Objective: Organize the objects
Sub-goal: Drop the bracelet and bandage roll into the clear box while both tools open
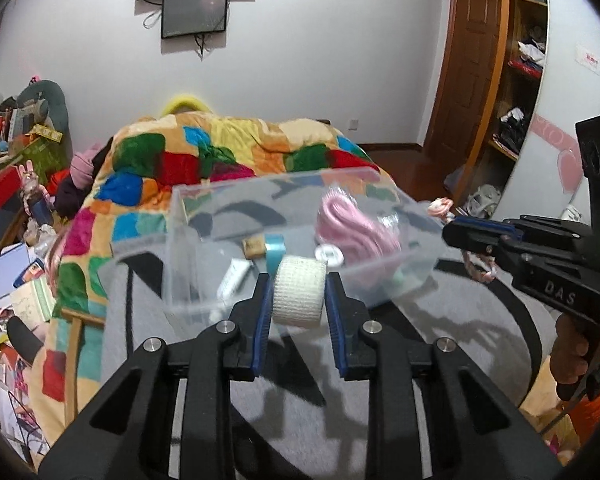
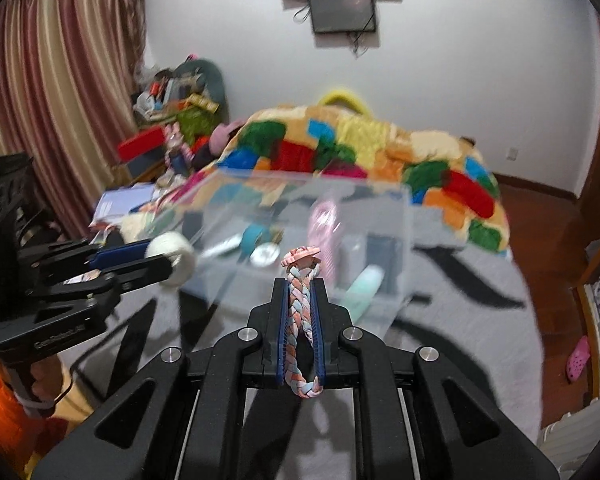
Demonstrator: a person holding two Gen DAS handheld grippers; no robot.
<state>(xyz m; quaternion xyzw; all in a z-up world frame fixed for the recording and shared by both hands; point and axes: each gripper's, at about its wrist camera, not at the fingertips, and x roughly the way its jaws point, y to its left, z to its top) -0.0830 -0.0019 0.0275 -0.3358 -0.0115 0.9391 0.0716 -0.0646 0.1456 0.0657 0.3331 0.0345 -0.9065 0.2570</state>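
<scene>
The room is a bedroom with a white wall carrying a dark screen and, above it, a larger black panel. Striped curtains hang on the left of the right wrist view, and a brown wooden door and open shelves full of clothes stand at the right of the left wrist view. The bed fills the middle of both views. It is covered near the cameras by a grey blanket with black markings, and farther back by a bunched quilt in bright patches of red, green, blue and yellow. Left of the bed, a cluttered heap of boxes, papers and toys runs along the wall.

On the grey blanket stands a clear plastic box, open at the top. Inside lie a pink coiled item, a teal tape roll, a round white lid, a white tube and a mint-green item.

The left gripper is clenched on a white bandage roll, its blue-padded fingers pressing both flat ends, just before the box's near wall. The right gripper holds a braided band of pink, pale blue and white strands upright between its closed fingers, close to the near side of the box.
</scene>
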